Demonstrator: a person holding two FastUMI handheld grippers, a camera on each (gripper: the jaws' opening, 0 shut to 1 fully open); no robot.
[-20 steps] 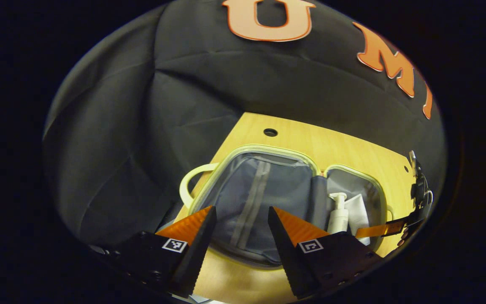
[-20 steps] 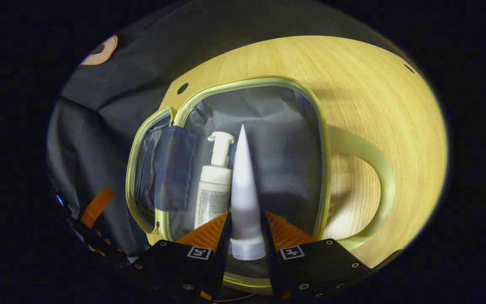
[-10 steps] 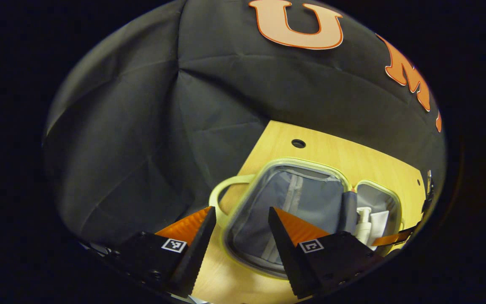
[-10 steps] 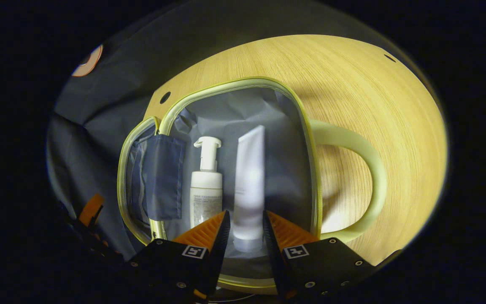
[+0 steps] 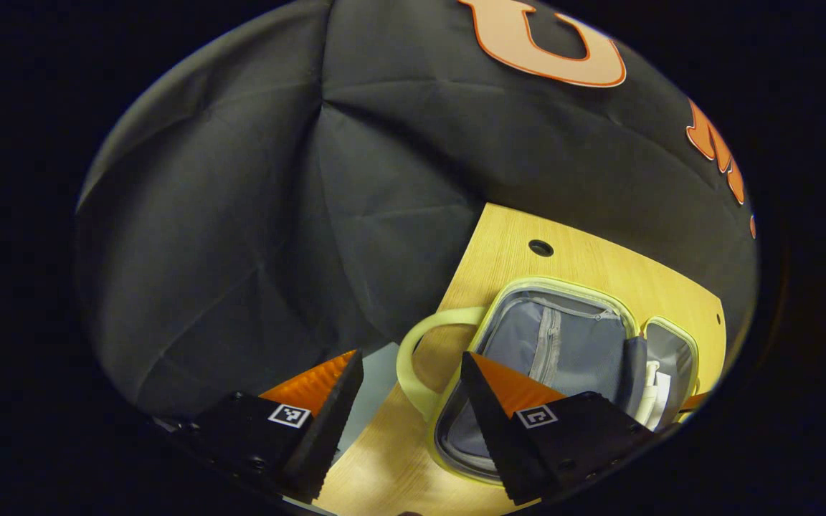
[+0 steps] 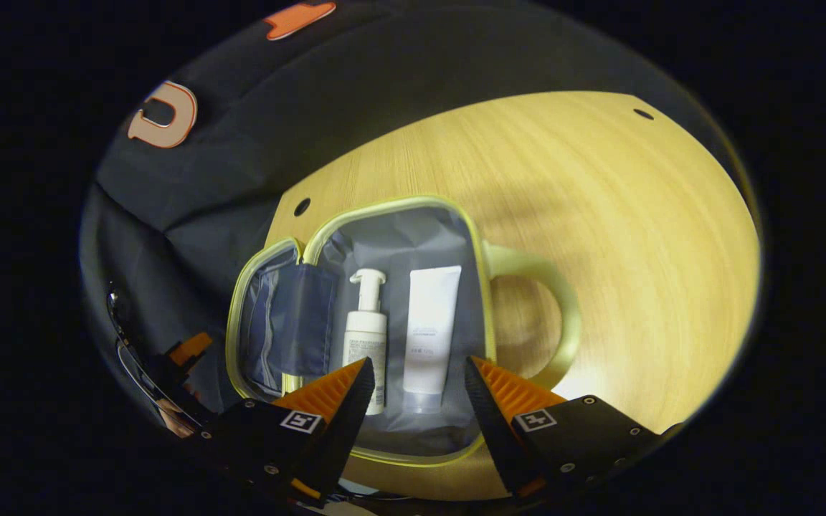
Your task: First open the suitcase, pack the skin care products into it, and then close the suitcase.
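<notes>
The pale green suitcase lies open on the wooden table, grey lining up. In its right half a white pump bottle and a white tube lie side by side. My right gripper hovers open just above and in front of them, holding nothing. In the left gripper view the suitcase shows both halves, with the bottle and tube in the far half. My left gripper is open over the near handle at the table's left edge.
The table has small round holes near its back edge. Black cloth hangs behind and left of the table. The other gripper and the hand holding it show at the lower left of the right gripper view. Bare wood lies right of the suitcase.
My right gripper opened and let go of the tube, which now lies flat beside the bottle, then drew back and up. My left gripper drifted left, off the lid toward the handle.
</notes>
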